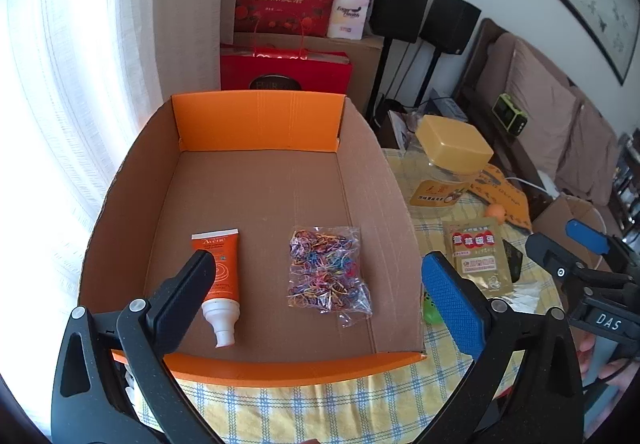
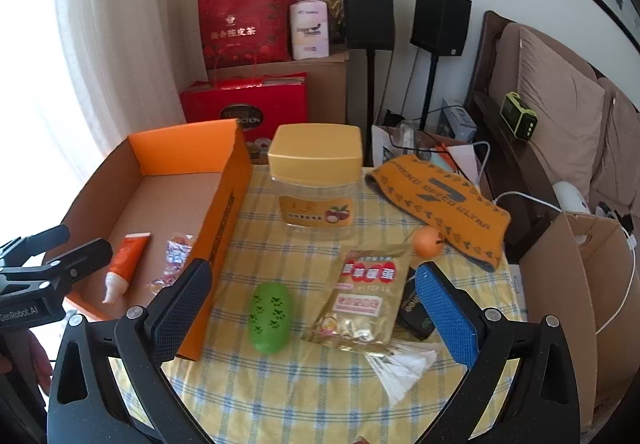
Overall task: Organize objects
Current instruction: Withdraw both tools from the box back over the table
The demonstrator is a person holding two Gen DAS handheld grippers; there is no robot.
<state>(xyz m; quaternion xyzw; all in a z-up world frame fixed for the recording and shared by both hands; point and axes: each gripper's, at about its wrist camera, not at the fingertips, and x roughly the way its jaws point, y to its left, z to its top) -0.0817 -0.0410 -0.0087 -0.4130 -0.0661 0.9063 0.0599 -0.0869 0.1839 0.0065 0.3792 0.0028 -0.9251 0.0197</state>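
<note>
An orange cardboard box stands on the checked tablecloth. In it lie an orange-and-white cream tube and a clear bag of coloured rubber bands. My left gripper hangs open over the box's near end, with nothing between its fingers. To the box's right my right gripper stands open above a green oval case and a gold packet, touching neither. Further back are an orange ball and a clear jar with a yellow lid.
An orange printed cloth lies at the table's back right. A small black item and a white feathered thing lie by the packet. Red gift bags, speakers and a sofa stand beyond; a cardboard carton sits right.
</note>
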